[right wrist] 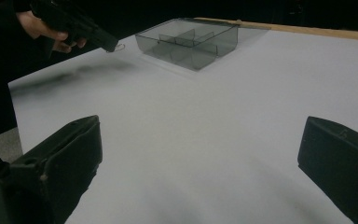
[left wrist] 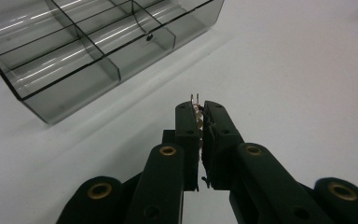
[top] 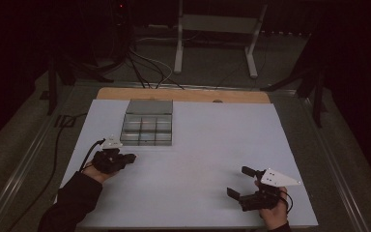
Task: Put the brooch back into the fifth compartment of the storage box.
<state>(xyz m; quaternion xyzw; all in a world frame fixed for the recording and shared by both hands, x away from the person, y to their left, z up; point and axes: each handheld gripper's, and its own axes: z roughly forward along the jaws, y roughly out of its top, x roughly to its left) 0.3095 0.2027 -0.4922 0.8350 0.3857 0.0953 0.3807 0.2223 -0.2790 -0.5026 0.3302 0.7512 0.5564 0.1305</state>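
Closely pinched, the left gripper [left wrist: 200,112] holds a small metal part [left wrist: 196,108] whose two thin prongs stick out past its tips. Just beyond it, on the white tabletop [top: 212,145], sits the smoky divided box [top: 147,126]. Well apart, the right gripper [top: 240,182] hangs wide open, holding nothing.

No readable text, label, brand, number or sign is showing anywhere in these views; every surface is appearing unmarked in the dim light.
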